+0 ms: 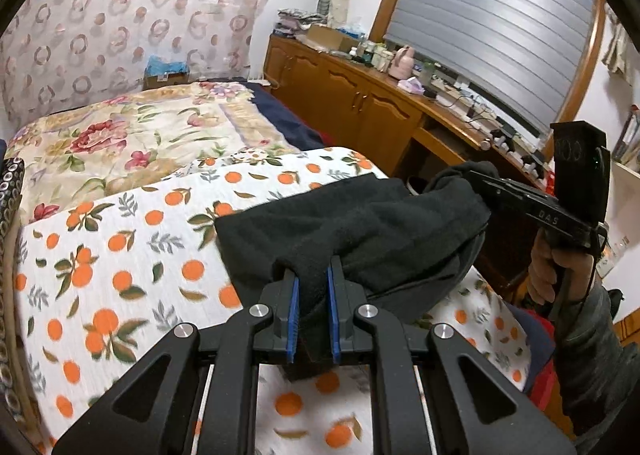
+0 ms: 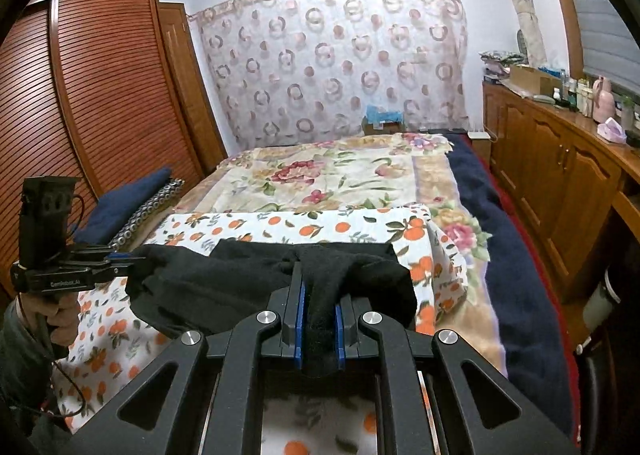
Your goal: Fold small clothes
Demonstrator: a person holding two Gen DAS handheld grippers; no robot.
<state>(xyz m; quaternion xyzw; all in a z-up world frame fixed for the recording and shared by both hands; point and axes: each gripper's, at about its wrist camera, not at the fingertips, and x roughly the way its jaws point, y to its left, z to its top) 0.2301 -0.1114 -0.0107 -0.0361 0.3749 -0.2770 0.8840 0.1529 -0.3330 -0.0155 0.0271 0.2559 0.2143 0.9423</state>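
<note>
Pinching black cloth (image 1: 360, 223) tight, both claws (image 1: 313, 275) (image 2: 320, 287).

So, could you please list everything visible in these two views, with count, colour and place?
garment: one, black, lifted over the orange-print cloth, pinched by both grippers
orange-print cloth: one, white with oranges, on the bed's near end
floral blanket: one, cream and pink, farther along the bed
wardrobe: one, brown, beside the bed
cabinet: one, brown, under the window
left gripper: black, blue pads, shut on garment
right gripper: black, blue pads, shut on garment
</note>
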